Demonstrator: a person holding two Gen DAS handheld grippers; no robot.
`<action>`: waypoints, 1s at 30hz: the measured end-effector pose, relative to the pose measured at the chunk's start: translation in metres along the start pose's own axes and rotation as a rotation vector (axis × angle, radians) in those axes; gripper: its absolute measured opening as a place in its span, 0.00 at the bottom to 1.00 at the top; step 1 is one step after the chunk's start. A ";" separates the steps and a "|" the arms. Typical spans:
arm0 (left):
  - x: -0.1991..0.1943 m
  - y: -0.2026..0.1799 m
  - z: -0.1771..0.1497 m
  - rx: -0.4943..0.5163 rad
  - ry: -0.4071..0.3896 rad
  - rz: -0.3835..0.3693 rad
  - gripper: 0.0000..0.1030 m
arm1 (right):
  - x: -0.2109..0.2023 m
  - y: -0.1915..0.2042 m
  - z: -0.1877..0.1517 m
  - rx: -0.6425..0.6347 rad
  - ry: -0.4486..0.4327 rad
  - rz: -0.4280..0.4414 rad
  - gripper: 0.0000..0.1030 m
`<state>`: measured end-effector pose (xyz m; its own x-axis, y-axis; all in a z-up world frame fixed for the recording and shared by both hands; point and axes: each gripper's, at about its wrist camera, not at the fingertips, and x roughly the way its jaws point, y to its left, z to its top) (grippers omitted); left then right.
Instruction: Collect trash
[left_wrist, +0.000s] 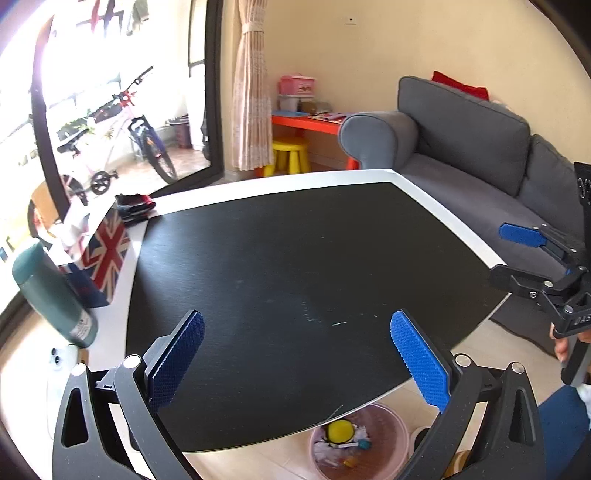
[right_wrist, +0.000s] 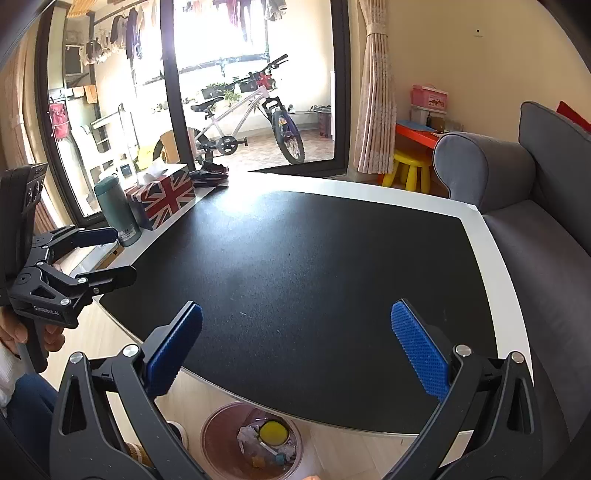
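Left tongs (left_wrist: 297, 354) and right tongs (right_wrist: 295, 349) are held released, nothing gripped, above the black worktop (left_wrist: 295, 258); trash is seen in the pink bin (right_wrist: 221, 417) below.

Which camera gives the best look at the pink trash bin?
The right wrist view: the pink trash bin shows most of its rim and contents. In the left wrist view the table edge and gripper finger cover part of it.

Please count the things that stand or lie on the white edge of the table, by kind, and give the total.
Green bottle: 1
Flag-pattern tissue box: 1
Dark folded cloth: 1
Total: 3
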<state>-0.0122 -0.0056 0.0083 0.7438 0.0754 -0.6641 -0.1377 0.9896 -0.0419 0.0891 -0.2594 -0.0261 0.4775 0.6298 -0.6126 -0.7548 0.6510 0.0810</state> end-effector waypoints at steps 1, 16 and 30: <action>0.000 0.001 0.000 -0.008 -0.001 -0.018 0.94 | 0.000 0.000 0.000 -0.001 0.001 0.001 0.97; -0.001 0.002 -0.003 -0.017 -0.004 -0.077 0.94 | 0.003 -0.003 -0.001 0.003 0.015 0.001 0.97; -0.002 0.004 -0.003 -0.031 -0.003 -0.085 0.94 | 0.003 -0.003 -0.001 0.002 0.017 0.002 0.97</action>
<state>-0.0160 -0.0025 0.0071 0.7555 -0.0083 -0.6551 -0.0941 0.9882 -0.1211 0.0924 -0.2599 -0.0293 0.4684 0.6239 -0.6255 -0.7547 0.6507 0.0839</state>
